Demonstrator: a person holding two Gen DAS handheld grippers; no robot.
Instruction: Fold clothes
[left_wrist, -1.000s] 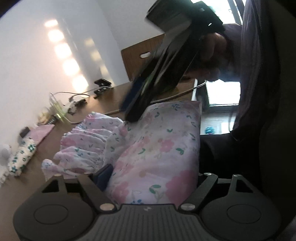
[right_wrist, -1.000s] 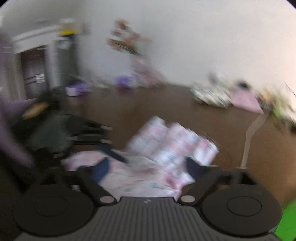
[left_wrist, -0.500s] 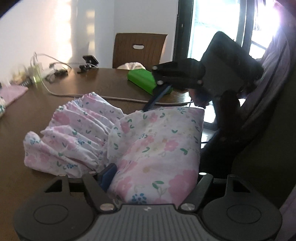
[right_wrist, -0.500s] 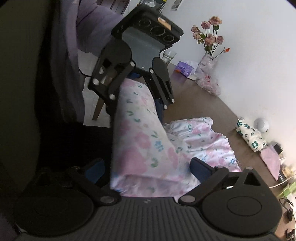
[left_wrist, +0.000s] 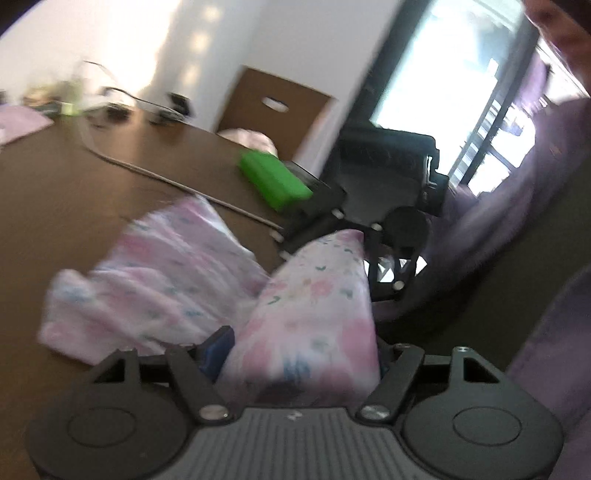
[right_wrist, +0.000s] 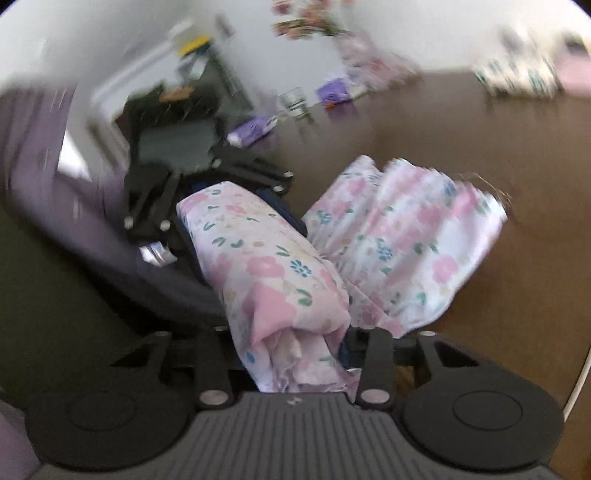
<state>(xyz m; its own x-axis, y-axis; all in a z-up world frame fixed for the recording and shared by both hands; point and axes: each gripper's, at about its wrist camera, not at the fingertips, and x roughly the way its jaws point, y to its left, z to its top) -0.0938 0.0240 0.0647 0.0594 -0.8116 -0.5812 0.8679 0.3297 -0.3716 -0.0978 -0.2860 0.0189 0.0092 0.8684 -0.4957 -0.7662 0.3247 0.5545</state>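
A pink floral garment lies partly on the brown table (left_wrist: 55, 199). Its ruffled part (left_wrist: 166, 280) rests on the wood and a rolled band (left_wrist: 317, 314) is lifted between both grippers. My left gripper (left_wrist: 301, 354) is shut on the near end of the band. At the far end, my right gripper (left_wrist: 354, 240) has the cloth between its fingers. In the right wrist view the band (right_wrist: 266, 266) is bunched in my right gripper (right_wrist: 291, 347), whose jaws are closing and pinch it. My left gripper (right_wrist: 236, 206) grips the opposite end, and the ruffles (right_wrist: 406, 240) spread to the right.
A green block (left_wrist: 273, 181) and a thin cable (left_wrist: 166, 177) lie behind the garment, with a wooden chair (left_wrist: 273, 107) beyond. A glass (right_wrist: 295, 103) and small purple items stand at the table's far side. A person's purple sleeve (left_wrist: 498, 206) is at the table edge.
My right gripper has come down onto the far end of the rolled band and its jaws have narrowed onto the cloth. My left gripper has rolled while holding its end.
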